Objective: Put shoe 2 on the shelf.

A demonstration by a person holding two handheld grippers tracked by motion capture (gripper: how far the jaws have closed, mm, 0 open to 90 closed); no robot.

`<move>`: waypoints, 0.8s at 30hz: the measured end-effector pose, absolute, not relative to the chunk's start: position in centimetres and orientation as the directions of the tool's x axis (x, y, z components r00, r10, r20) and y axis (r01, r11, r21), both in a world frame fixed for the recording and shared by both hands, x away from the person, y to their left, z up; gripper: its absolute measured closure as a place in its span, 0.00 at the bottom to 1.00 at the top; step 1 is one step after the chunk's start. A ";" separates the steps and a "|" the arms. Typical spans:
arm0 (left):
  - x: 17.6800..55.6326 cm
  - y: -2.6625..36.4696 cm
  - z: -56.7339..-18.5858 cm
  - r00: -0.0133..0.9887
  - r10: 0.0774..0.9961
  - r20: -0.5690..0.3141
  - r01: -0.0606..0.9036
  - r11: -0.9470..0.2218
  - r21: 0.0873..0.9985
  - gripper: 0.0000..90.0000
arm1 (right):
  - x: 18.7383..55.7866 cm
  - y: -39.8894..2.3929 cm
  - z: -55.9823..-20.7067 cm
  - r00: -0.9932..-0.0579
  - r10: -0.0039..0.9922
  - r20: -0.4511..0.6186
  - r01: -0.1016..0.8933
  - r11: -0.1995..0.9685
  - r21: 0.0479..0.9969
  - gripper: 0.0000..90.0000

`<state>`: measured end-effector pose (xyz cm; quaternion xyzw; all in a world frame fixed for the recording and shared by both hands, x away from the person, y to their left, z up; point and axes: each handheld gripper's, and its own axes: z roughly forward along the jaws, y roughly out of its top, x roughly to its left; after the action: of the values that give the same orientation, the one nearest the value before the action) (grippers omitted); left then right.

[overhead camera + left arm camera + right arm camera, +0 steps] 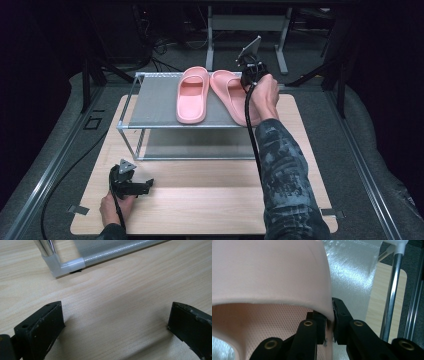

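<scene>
Two slippers lie side by side on the rack (pixel 150 107), left slipper (pixel 192 95) at nine o'clock of right slipper (pixel 227 87).

A lab-like recording room: wooden table (pixel 200 200) on grey carpet, dark surroundings, metal desk legs (pixel 210 35) behind.

Pink slides on the rack's top shelf

Left slipper (pixel 192 95) lies flat, toe forward; right slipper (pixel 229 90) (pixel 269 272) beside it, its strap edge pinched.

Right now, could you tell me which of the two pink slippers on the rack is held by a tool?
The right-hand pink slipper: the right tool is shut on the edge of its strap. The left-hand slipper lies untouched beside it.
</scene>
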<state>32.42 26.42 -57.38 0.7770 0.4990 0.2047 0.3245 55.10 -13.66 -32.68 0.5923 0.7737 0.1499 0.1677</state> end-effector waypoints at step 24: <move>32.4 26.5 -57.4 0.421 0.907 -0.002 0.642 -0.296 0.707 0.00 | 50.1 -17.6 -30.9 -0.323 0.943 -0.083 0.733 0.304 0.609 0.77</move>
<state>32.44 26.46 -57.36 0.7785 0.4975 0.2050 0.3232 50.09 -17.56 -30.93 0.5390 0.7772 0.2394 0.2194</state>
